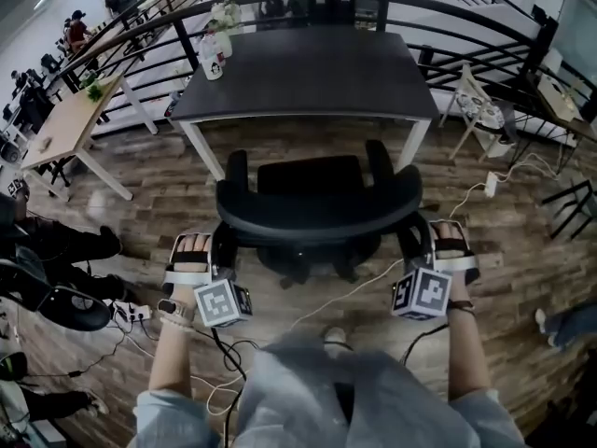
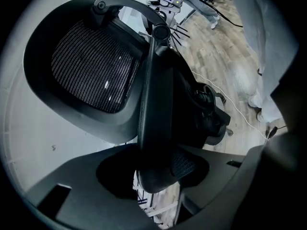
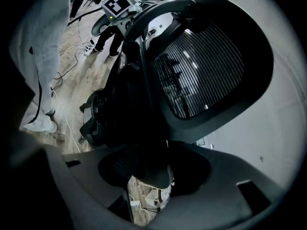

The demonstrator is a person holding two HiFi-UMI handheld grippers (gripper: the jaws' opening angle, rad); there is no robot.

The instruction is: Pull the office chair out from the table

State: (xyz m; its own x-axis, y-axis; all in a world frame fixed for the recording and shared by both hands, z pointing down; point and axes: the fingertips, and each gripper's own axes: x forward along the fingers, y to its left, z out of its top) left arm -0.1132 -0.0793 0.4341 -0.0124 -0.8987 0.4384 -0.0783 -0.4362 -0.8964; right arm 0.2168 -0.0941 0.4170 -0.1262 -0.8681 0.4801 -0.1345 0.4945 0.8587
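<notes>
Plank floor [image 1: 504, 250]. Dark desk [image 1: 308, 73] fills the top of the head view and shows nowhere else. Office chair [image 1: 317, 208] stands just in front of the desk's near edge, seat toward it. Left hand-held gripper [image 1: 224, 248] and right hand-held gripper [image 1: 415, 241] each clamp one end of the backrest, jaws wide. Only the gripper views show the mesh [image 2: 91, 66], the frame edge seated between the jaws, and the opposite marker cube [image 3: 117, 4].
</notes>
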